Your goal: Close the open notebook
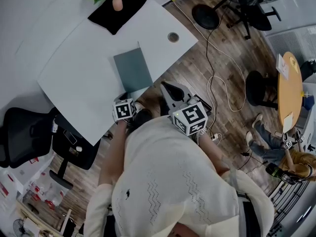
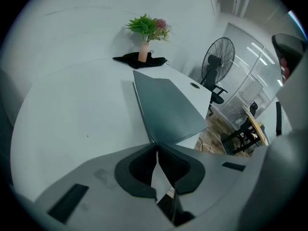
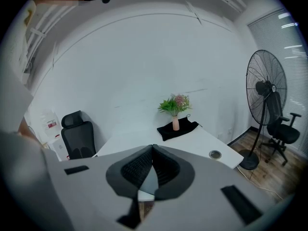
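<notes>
A grey-green notebook [image 1: 132, 70] lies flat with its cover shut on the white table [image 1: 74, 68], near the table's front edge. In the left gripper view the notebook [image 2: 168, 110] stretches away from the jaws. My left gripper [image 1: 123, 97] is shut with nothing between its pads, and its tips [image 2: 157, 145] hang right at the notebook's near corner; whether they touch it I cannot tell. My right gripper [image 1: 166, 87] is also shut and empty [image 3: 153, 147]. It is held off the table's edge, to the right of the notebook.
A pink vase with a plant [image 1: 117, 1] stands on a black cloth at the table's far end. A round cable hole [image 1: 173, 37] is in the table's right corner. A black office chair [image 1: 22, 132] stands left; a fan [image 1: 207, 15], floor cables [image 1: 217, 83] and a round wooden table [image 1: 289, 90] are right.
</notes>
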